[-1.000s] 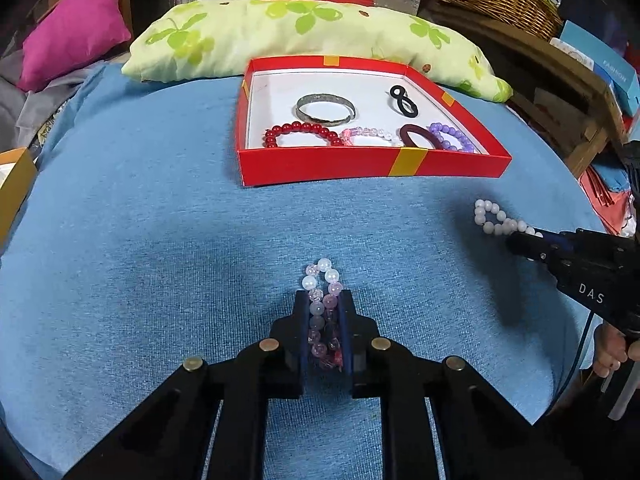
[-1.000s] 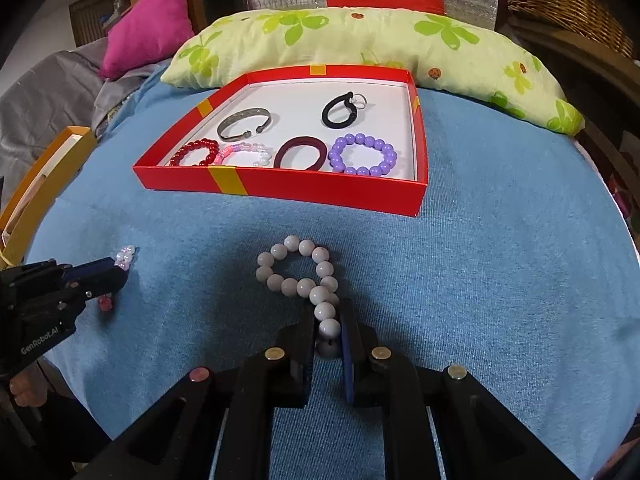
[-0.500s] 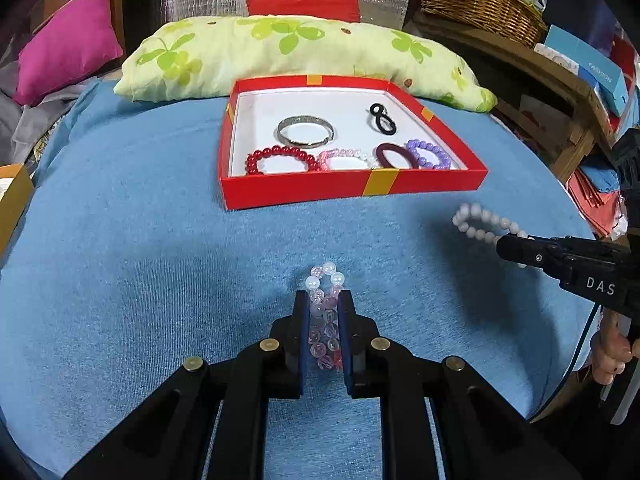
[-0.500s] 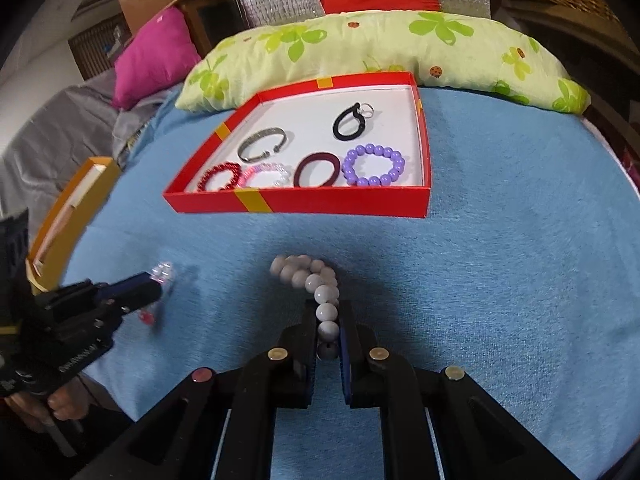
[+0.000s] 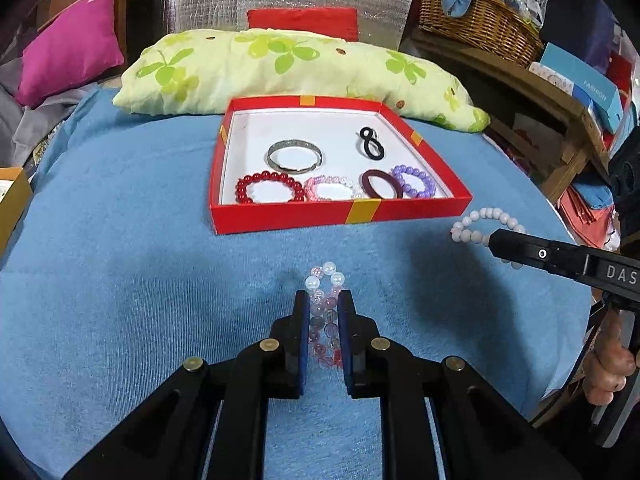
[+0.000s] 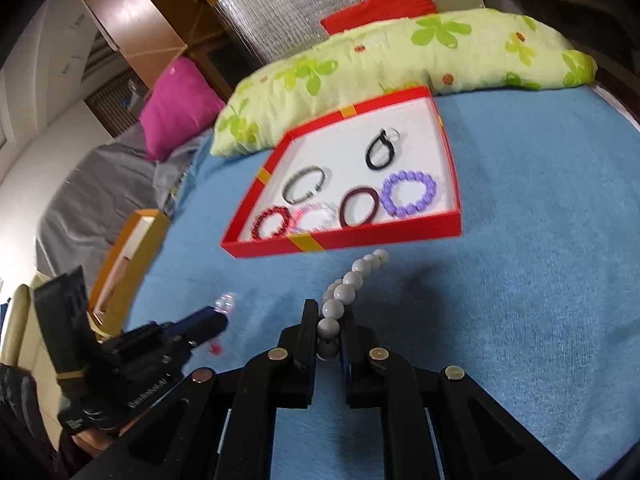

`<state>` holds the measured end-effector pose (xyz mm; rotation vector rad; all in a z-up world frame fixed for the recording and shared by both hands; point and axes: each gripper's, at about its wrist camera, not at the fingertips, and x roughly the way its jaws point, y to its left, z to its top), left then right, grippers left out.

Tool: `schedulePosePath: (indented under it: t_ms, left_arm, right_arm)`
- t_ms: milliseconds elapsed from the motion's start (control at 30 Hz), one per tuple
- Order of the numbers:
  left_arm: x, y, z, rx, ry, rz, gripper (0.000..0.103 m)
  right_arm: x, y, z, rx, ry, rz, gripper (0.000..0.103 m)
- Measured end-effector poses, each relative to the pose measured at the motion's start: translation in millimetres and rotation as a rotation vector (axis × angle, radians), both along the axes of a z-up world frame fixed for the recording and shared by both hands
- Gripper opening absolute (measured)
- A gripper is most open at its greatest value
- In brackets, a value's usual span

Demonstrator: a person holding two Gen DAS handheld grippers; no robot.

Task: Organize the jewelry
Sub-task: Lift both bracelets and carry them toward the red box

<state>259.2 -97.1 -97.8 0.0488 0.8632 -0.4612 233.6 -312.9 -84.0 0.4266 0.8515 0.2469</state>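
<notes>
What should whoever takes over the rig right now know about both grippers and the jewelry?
Left gripper: shut on the pink-clear bracelet, over the blue cloth, short of the red box.
Right gripper: shut on the white bracelet, also short of the box.
In the box: silver bangle, black hair tie, red bracelet, pink bracelet, maroon band, purple bracelet.
Done: six pieces boxed, both remaining bracelets gripped.
Left: carry both over the front wall and release them into free spots, probably the back half.
</notes>
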Motion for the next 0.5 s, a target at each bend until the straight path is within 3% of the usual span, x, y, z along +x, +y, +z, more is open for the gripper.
schedulePosePath:
  t_ms: [500]
  left_arm:
    - [9.5,2.0,23.4,-0.054,-0.069,0.011,0.015]
  right_arm:
    - [14.6,8.6,23.0,0.002,-0.097,0.001,0.010]
